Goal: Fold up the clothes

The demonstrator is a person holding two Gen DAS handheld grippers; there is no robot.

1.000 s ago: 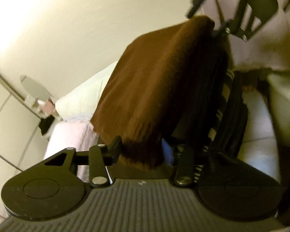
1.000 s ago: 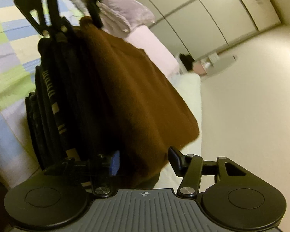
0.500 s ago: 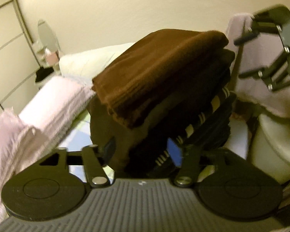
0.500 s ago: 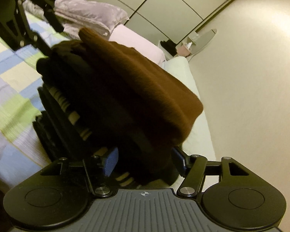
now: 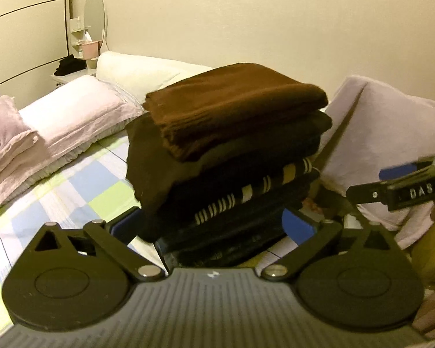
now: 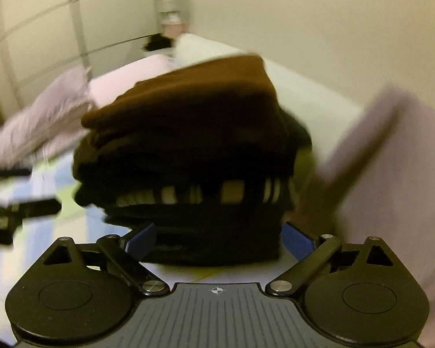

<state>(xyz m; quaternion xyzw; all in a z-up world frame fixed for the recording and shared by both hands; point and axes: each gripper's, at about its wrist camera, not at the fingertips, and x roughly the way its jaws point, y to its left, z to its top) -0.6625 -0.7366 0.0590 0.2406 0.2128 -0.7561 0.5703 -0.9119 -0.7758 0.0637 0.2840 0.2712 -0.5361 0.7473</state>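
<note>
Checkered bedspread (image 5: 81, 191) under stacked clothes (image 5: 232, 156), pillows (image 5: 72, 116) behind; both grippers' fingers apart.

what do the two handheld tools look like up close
Both match: the left tool and right tool have a grey ribbed body, two round black discs, black linkage arms with silver screws, and blue finger pads. A small crosshair mark sits on the right body. White "DAS" lettering shows on the right tool's side from the left camera.
</note>
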